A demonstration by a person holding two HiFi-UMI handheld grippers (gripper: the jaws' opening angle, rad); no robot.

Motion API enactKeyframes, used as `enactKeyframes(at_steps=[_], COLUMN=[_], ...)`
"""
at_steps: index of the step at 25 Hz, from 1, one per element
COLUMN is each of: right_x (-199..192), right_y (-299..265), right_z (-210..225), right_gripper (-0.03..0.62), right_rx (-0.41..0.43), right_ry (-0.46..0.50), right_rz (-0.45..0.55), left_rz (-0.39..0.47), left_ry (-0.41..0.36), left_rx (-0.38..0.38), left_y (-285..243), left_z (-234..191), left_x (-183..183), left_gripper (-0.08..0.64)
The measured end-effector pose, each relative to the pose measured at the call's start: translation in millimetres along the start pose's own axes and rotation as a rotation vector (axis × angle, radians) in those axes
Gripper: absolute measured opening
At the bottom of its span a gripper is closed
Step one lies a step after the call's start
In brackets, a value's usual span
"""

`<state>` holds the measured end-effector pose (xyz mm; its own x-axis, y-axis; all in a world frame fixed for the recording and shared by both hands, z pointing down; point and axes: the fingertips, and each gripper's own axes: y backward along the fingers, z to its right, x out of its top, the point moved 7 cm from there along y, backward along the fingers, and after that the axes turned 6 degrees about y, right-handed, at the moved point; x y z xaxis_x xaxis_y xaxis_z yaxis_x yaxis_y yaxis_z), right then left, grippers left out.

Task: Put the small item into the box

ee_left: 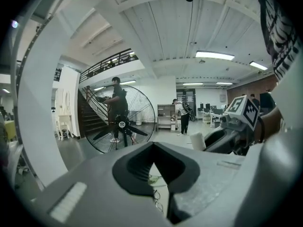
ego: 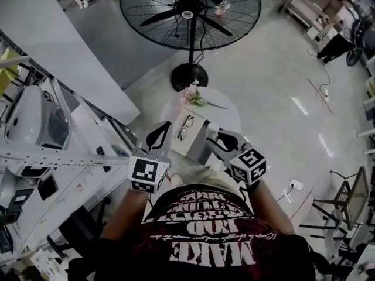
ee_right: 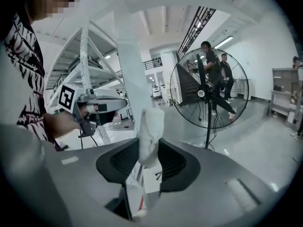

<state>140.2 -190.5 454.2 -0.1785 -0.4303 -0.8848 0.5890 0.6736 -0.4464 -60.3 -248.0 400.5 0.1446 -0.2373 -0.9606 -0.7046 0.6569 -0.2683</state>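
A flat cream box (ego: 196, 140) lies on a small round white table (ego: 227, 115), with a pair of eyeglasses (ego: 185, 127) resting on it. My right gripper (ego: 212, 138) hovers at the box's right edge, shut on a small white crumpled item (ego: 212, 131). The right gripper view shows that item (ee_right: 149, 131) pinched upright between the black pads (ee_right: 176, 162). My left gripper (ego: 166, 125) is at the box's left edge, fingertips together and holding nothing. In the left gripper view the eyeglasses (ee_left: 156, 201) show below its closed tips (ee_left: 154, 145).
A sprig of flowers (ego: 195, 99) lies at the table's far side. A big floor fan (ego: 190, 13) stands just beyond on a round base (ego: 189, 76). White shelving and equipment (ego: 53, 151) fill the left. People stand behind the fan (ee_right: 210, 74).
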Motion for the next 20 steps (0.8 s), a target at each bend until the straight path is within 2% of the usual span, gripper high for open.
enactKeyframes(at_steps=[5, 12, 20], right_x=[-29, -76, -144], right_y=[-17, -53, -97], right_z=[36, 75, 94], right_gripper=[0.156, 0.156, 0.156], right_rx=[0.071, 0.164, 0.261], right_ry=[-0.018, -0.024, -0.017], right_rz=[-0.097, -0.23, -0.373], left_rz=[0.006, -0.031, -0.066], left_ry=[-0.001, 0.035, 0.049], left_rx=[0.061, 0.153, 0.271], left_y=[-17, -35, -30], left_z=[8, 7, 3], left_x=[7, -2, -8], left_gripper=[0.0, 0.0, 0.0])
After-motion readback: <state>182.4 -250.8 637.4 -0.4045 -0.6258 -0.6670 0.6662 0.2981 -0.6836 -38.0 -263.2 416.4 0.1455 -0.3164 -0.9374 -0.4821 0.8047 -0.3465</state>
